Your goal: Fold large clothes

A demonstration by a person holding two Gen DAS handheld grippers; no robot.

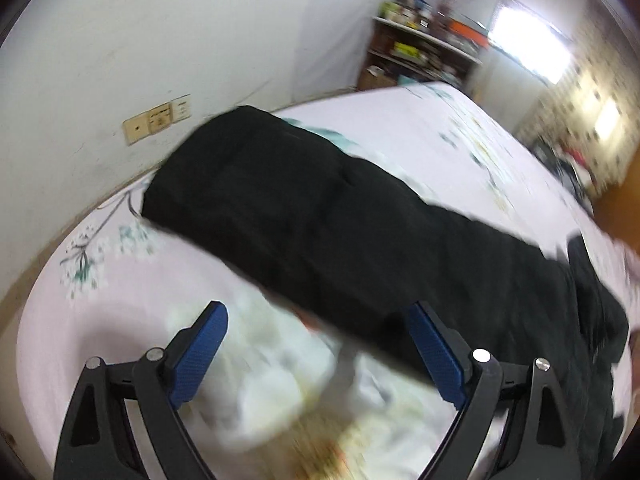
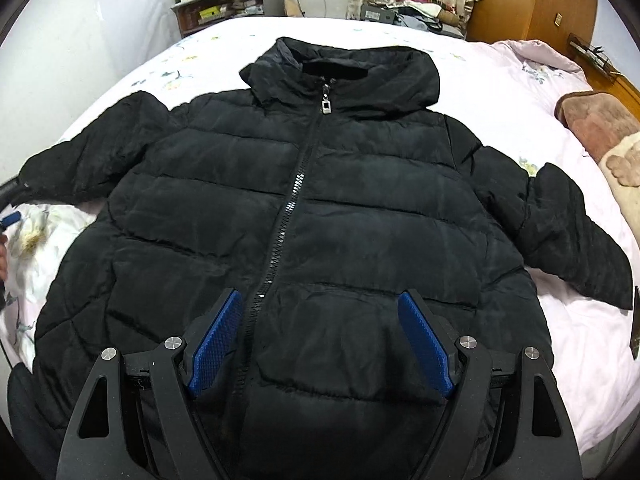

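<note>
Black jacket [image 2: 304, 208] flat on bed [image 2: 500, 80]; left tongs [image 1: 316, 320], right tongs [image 2: 320, 308] wide apart, empty

Left gripper [image 1: 316, 312] and right gripper [image 2: 320, 300] look alike: black plastic frames with triangular cut-outs, round silver screw heads at the joints, and blue textured pads [image 2: 218, 344] lining both fingers.
</note>
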